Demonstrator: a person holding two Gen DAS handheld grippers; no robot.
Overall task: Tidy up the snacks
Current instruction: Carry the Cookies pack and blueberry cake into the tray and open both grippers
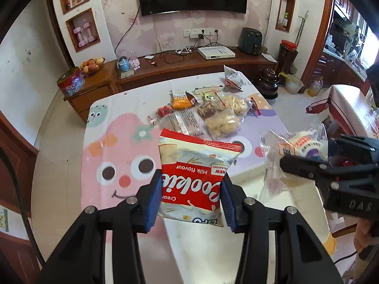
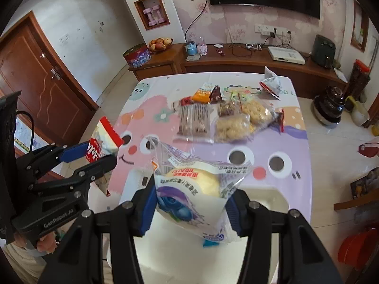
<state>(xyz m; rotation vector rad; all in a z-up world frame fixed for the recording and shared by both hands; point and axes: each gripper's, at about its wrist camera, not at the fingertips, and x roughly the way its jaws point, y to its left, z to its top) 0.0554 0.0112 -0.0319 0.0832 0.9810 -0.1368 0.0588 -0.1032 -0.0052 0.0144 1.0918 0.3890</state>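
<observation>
My left gripper (image 1: 191, 197) is shut on a red-and-white cookie packet (image 1: 194, 172), held up above the near part of the table. In the right wrist view the same gripper (image 2: 94, 158) and cookie packet (image 2: 104, 139) show at the left. My right gripper (image 2: 189, 203) is shut on a clear bag with a pale round bun and blueberry print (image 2: 191, 189). The left wrist view has that gripper (image 1: 305, 158) and bun bag (image 1: 296, 146) at the right. Both packets hang in the air over a white container (image 2: 272, 196) at the table's near edge.
The table has a cartoon cloth (image 1: 113, 156). Several snacks lie in its far middle: puffed-snack bags (image 1: 225, 118), a wafer pack (image 2: 194, 120), an orange packet (image 1: 181, 99) and a red-white bag (image 2: 270, 82). Behind stands a wooden TV cabinet (image 1: 189, 66). A dark jar (image 2: 329, 104) sits on the floor at right.
</observation>
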